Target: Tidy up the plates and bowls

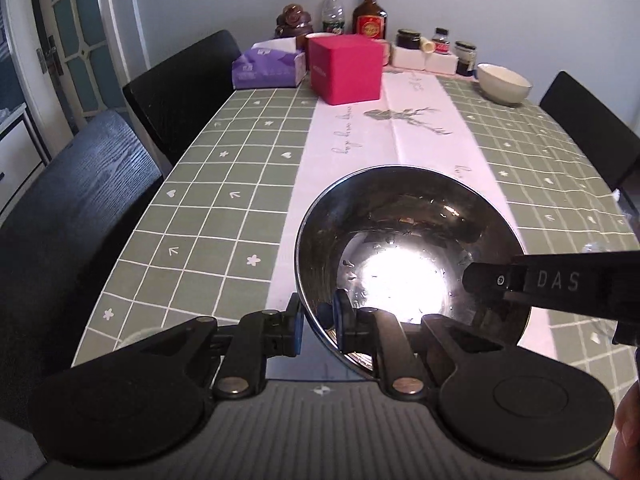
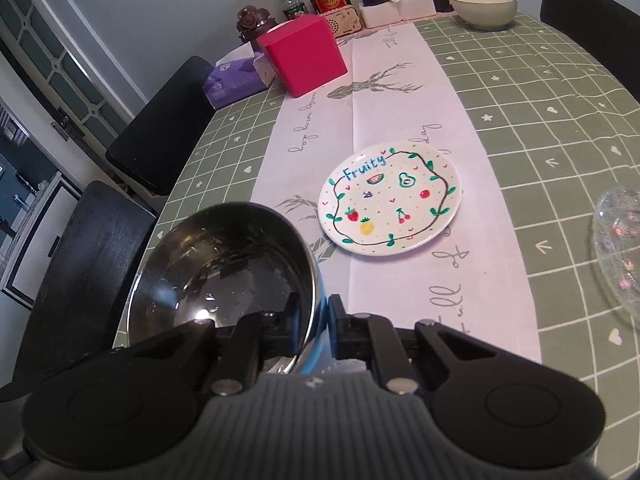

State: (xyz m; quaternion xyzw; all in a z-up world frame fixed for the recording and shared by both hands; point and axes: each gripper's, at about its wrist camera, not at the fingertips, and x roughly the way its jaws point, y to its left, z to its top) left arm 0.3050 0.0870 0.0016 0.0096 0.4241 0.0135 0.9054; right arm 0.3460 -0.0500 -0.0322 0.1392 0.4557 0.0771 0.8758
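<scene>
A shiny steel bowl [image 1: 408,256] is held above the table by both grippers. My left gripper [image 1: 318,326] is shut on its near left rim, one blue pad inside and one outside. My right gripper [image 2: 316,326] is shut on the bowl's [image 2: 224,276] right rim; its finger [image 1: 560,280] reaches in from the right in the left wrist view. A white plate [image 2: 390,200] painted with fruits and "Fruity" lies on the white runner ahead of the right gripper. A cream bowl [image 1: 504,84] [image 2: 482,8] stands at the far right of the table.
A clear glass dish [image 2: 620,248] lies at the right edge. A red box [image 1: 344,68], a purple tissue box [image 1: 268,66], bottles and jars [image 1: 370,12] line the far end. Black chairs [image 1: 80,208] stand along the left side and at the far right [image 1: 588,128].
</scene>
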